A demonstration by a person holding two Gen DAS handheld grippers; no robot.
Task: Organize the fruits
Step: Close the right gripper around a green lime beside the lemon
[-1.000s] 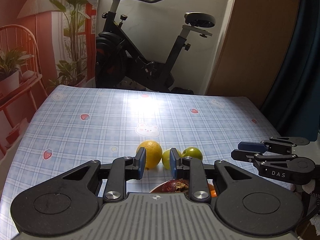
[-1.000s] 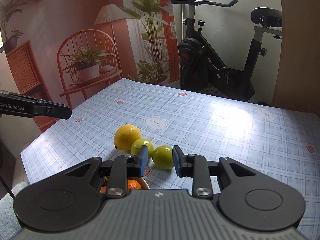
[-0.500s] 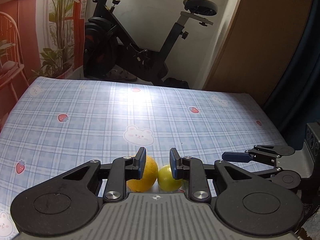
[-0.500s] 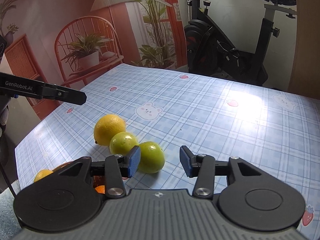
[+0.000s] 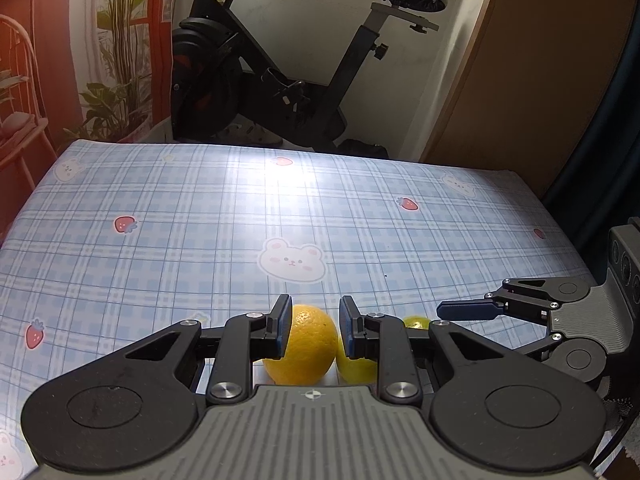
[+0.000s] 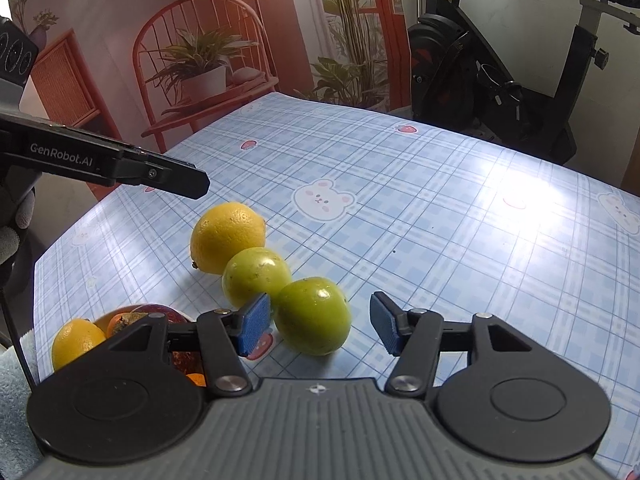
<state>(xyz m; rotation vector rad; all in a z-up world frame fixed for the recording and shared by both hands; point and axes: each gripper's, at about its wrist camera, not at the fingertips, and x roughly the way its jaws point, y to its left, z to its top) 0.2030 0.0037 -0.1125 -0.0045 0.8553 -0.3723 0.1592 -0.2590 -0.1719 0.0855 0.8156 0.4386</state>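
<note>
A yellow orange (image 6: 227, 236), a green fruit (image 6: 256, 276) and a second green fruit (image 6: 313, 315) lie in a touching row on the blue checked tablecloth (image 6: 440, 220). My right gripper (image 6: 318, 326) is open, its jaws on either side of the nearest green fruit, not touching it. My left gripper (image 5: 314, 330) is open, above and just behind the orange (image 5: 306, 346); it shows from the side in the right wrist view (image 6: 176, 178). The first green fruit (image 5: 354, 366) is partly hidden by a finger. The right gripper (image 5: 472, 308) shows at the right of the left wrist view.
A bowl (image 6: 120, 316) at the table's near left corner holds a yellow fruit (image 6: 76, 340), an orange one and a dark red one. An exercise bike (image 5: 280, 76) stands beyond the far edge. A chair with potted plants (image 6: 200, 76) stands at the far left.
Both grippers have moved forward and down toward the row of fruit. My right gripper's jaws have opened wider and now flank the nearest green fruit. My left gripper has come over the orange.
</note>
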